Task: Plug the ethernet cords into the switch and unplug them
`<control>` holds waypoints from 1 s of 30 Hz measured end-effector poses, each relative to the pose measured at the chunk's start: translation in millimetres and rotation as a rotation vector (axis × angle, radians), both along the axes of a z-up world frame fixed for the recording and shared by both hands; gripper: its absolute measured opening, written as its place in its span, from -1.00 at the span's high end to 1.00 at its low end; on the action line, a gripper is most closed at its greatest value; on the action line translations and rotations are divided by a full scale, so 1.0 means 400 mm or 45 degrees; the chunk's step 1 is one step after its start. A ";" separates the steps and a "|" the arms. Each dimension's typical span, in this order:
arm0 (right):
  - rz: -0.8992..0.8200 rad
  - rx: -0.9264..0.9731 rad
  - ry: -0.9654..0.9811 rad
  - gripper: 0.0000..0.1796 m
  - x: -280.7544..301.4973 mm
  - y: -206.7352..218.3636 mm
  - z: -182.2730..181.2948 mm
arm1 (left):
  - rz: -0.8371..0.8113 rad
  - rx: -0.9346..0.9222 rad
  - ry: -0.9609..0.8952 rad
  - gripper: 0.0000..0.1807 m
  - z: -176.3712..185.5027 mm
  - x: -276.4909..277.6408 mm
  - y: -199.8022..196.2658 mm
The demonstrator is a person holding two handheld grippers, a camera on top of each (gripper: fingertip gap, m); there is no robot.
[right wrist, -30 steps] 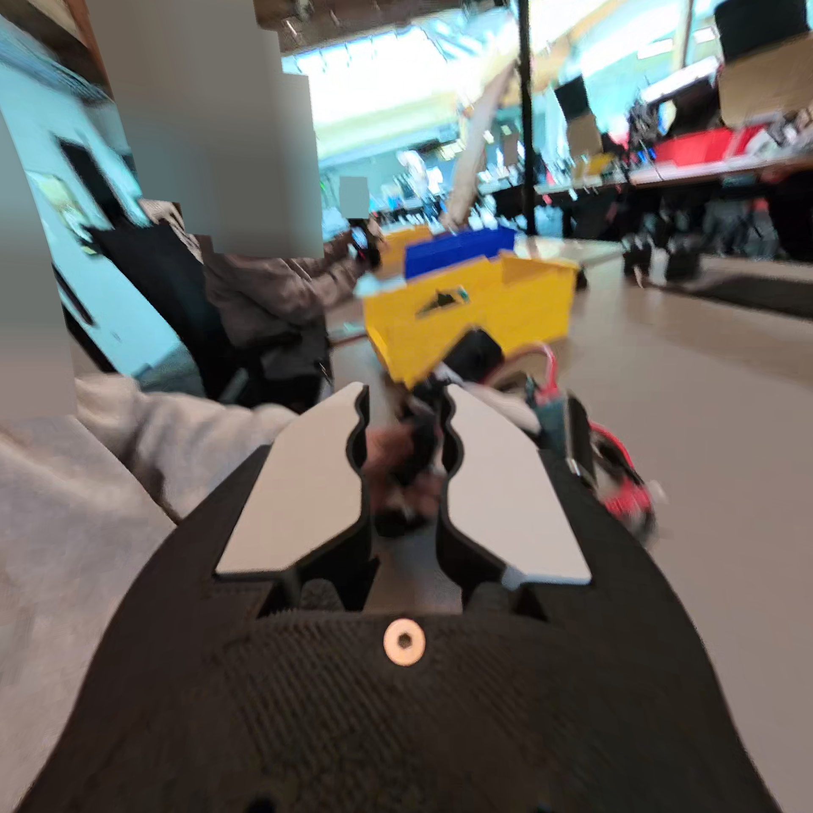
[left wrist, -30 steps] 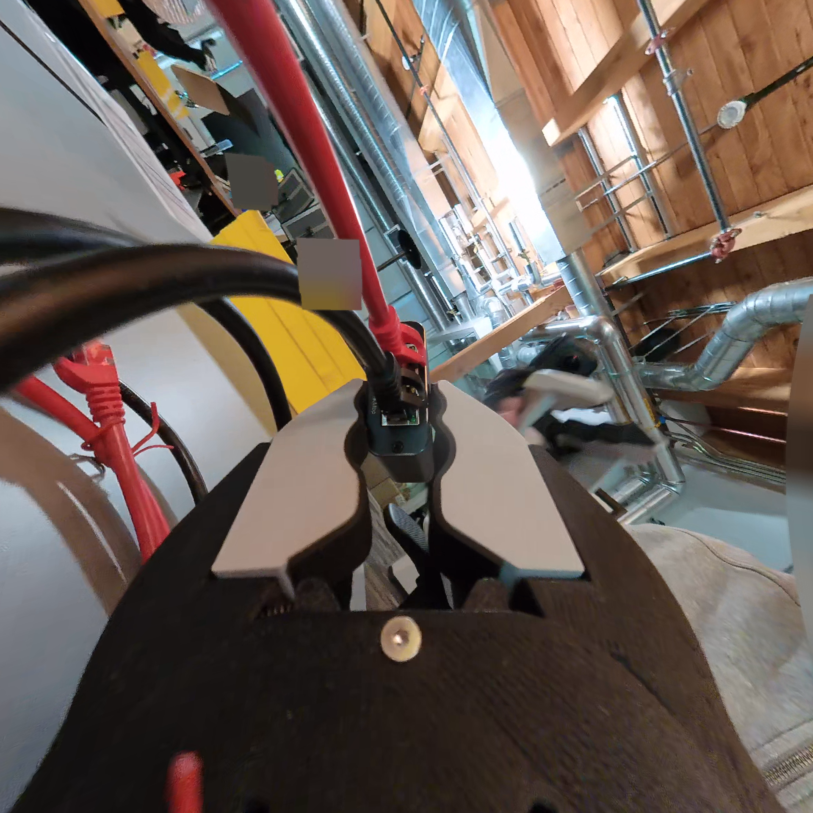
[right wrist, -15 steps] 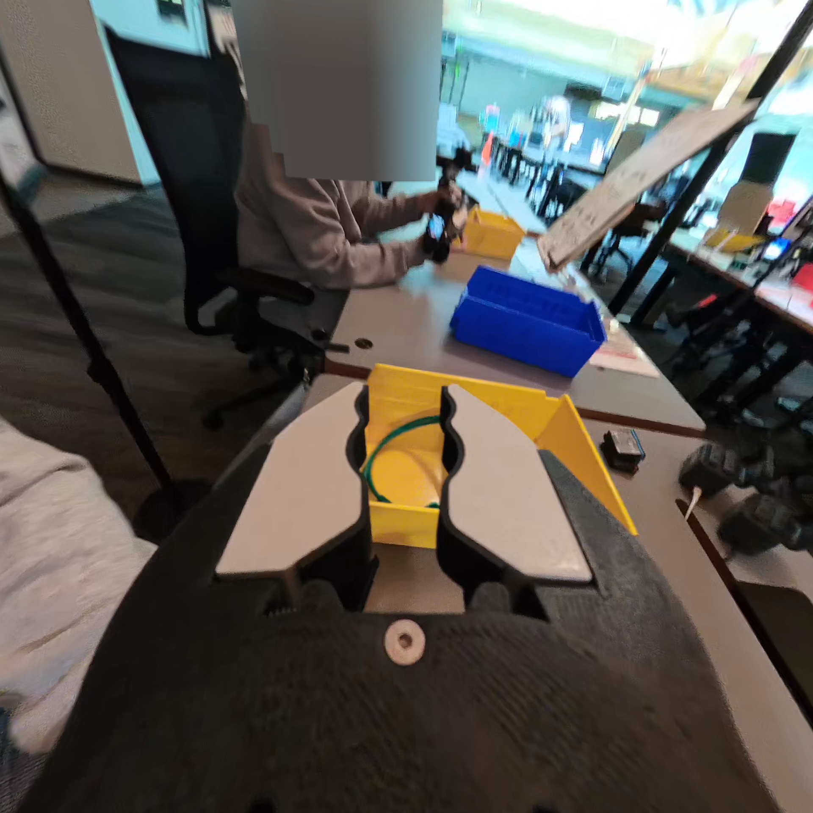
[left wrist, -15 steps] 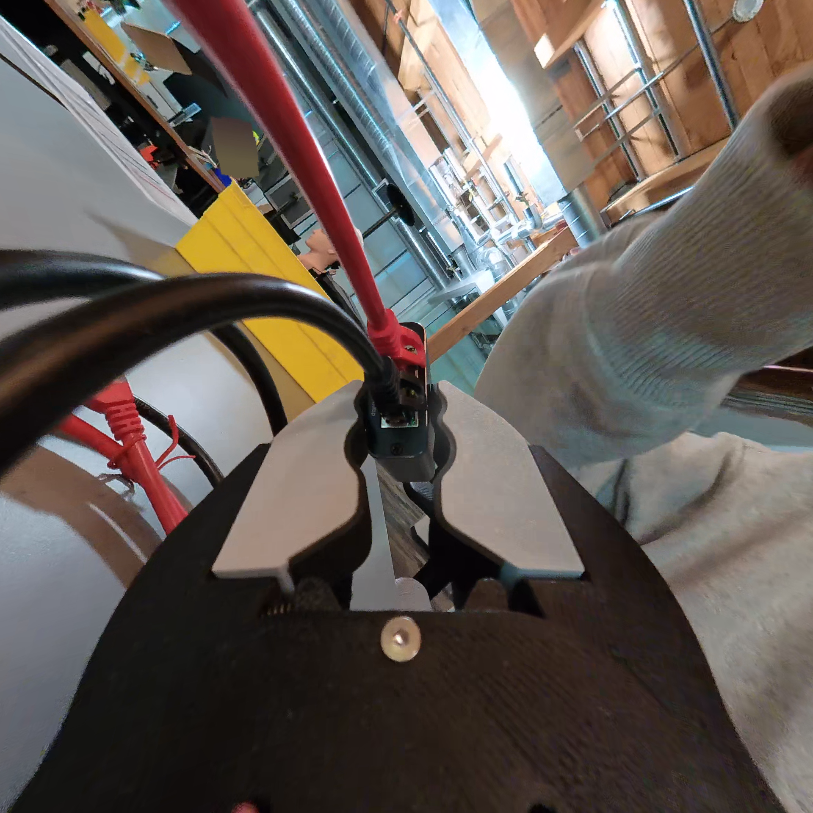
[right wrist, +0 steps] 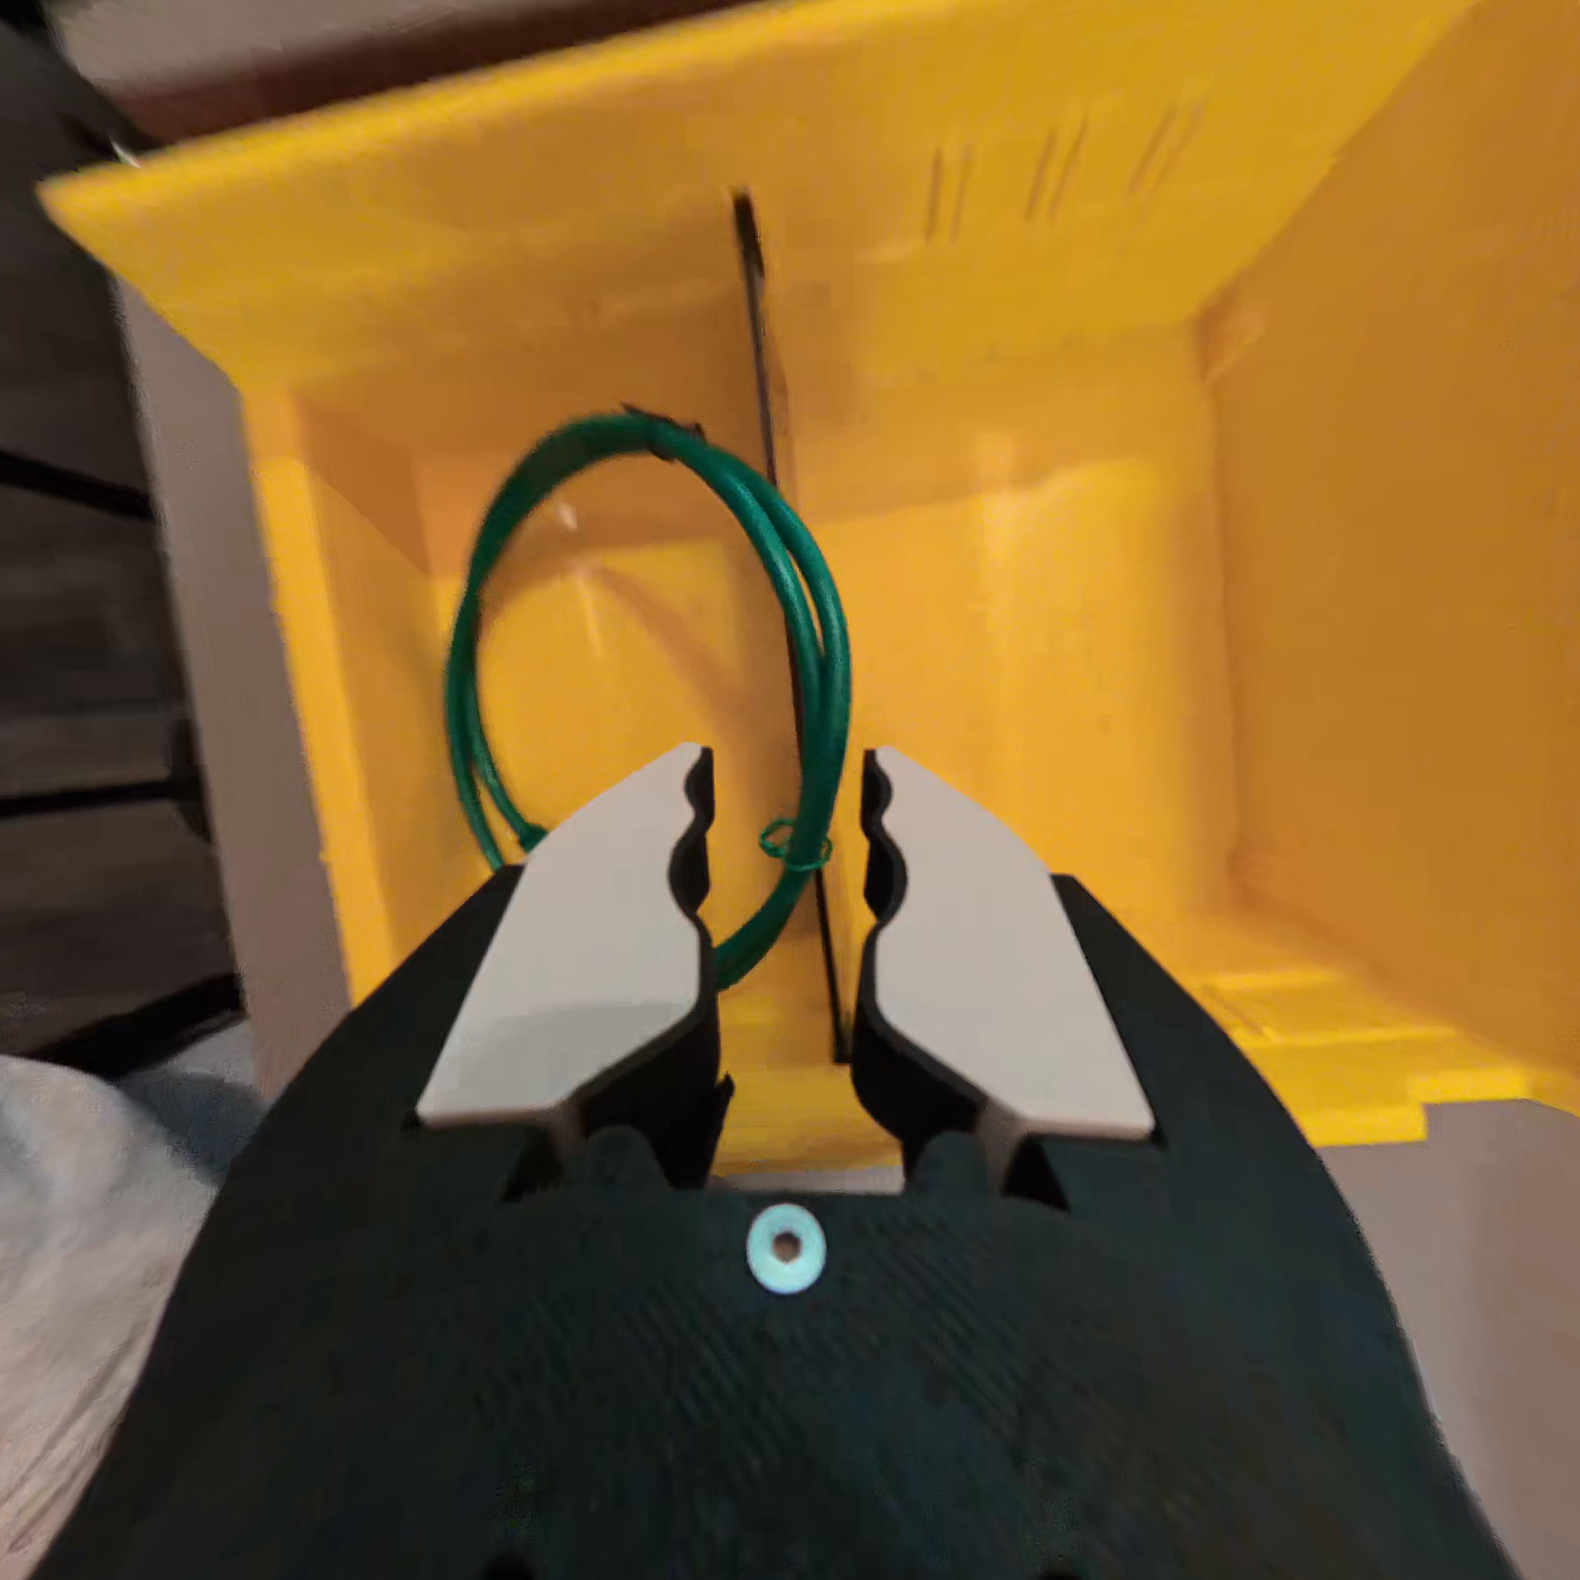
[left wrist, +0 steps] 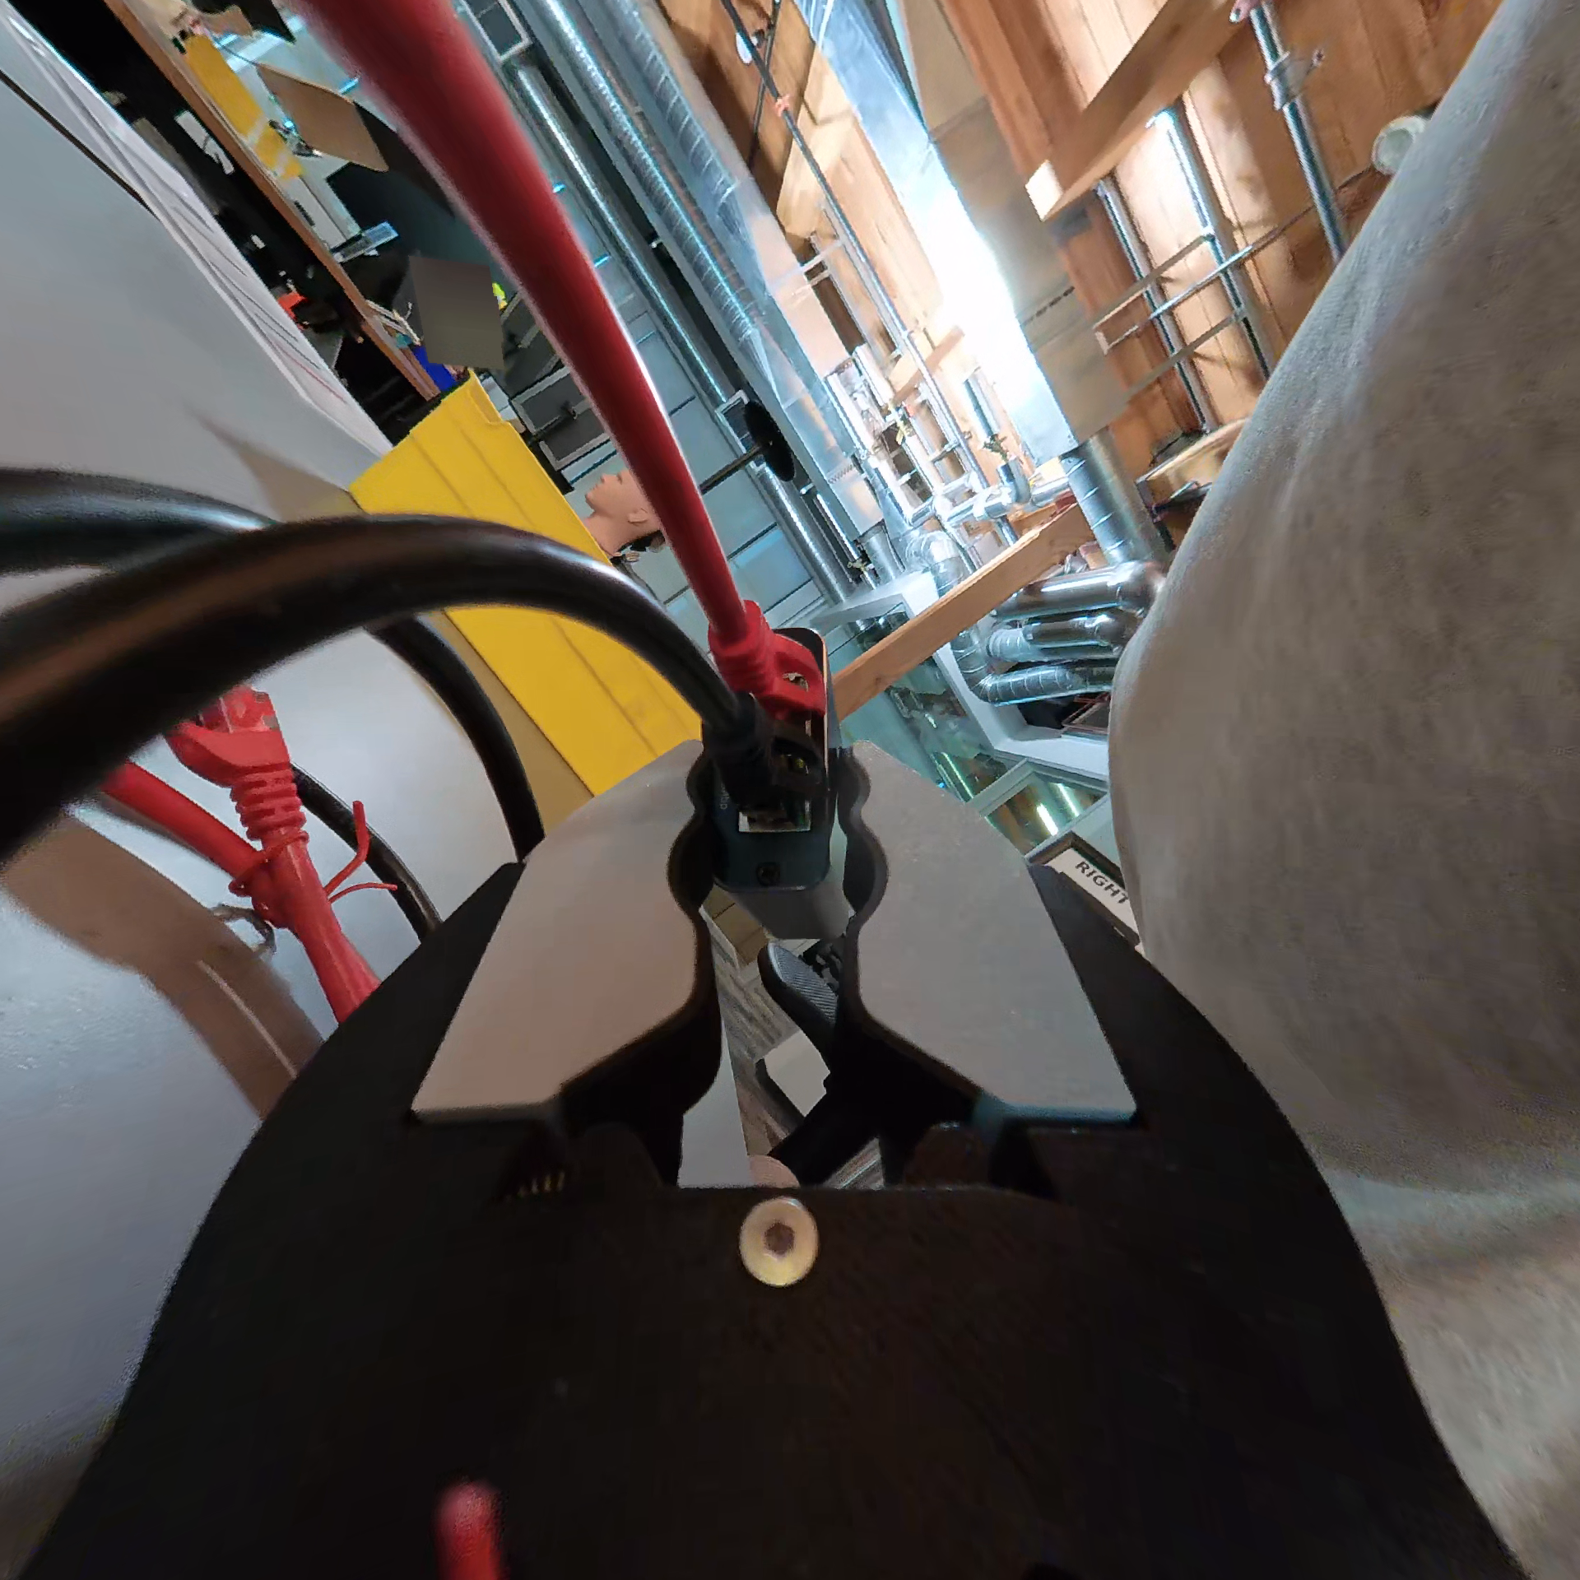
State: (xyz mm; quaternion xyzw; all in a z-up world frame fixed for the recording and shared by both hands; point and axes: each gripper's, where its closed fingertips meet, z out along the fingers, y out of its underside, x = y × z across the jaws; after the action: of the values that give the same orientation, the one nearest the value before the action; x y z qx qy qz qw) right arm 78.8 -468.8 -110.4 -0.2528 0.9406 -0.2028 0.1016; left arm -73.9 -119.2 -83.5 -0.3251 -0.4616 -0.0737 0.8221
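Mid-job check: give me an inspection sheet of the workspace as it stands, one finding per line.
Surface: grey tabletop beside the switch.
Job's things: small dark switch held up, red cord and black cord plugged in.
Clutter: yellow bin holding a coiled green cord beside a black divider.
Grippers: left tongs shut on the switch; right tongs open over the bin, empty.
Cables: spare red cord tied, on the table.
Surroundings: wooden beams, metal ducts; grey sleeve close by.

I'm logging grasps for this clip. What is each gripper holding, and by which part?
The left gripper clamps the switch by its two sides near one end. The right gripper is open, holding nothing, above the green cord.
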 end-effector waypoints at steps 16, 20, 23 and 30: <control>-0.390 -0.858 -0.965 0.94 -0.326 0.230 0.591 | -0.013 0.005 -0.020 0.72 -0.004 -0.002 0.002; -0.566 -0.998 -1.038 0.93 -0.501 0.470 0.611 | -0.005 0.011 -0.020 0.72 -0.003 -0.003 -0.001; -0.682 -1.047 -1.047 0.93 -0.588 0.664 0.564 | 0.006 0.019 -0.022 0.72 -0.003 -0.004 -0.004; -0.979 -1.045 -1.012 0.93 -0.725 0.981 0.399 | 0.037 0.031 -0.029 0.72 -0.005 -0.008 -0.013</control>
State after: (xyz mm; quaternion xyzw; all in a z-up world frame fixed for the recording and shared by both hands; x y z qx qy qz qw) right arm -211.1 -76.2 49.1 0.1744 0.7019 -0.6415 0.2558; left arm -77.3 -124.5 -85.3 -0.3074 -0.4747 -0.0709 0.8217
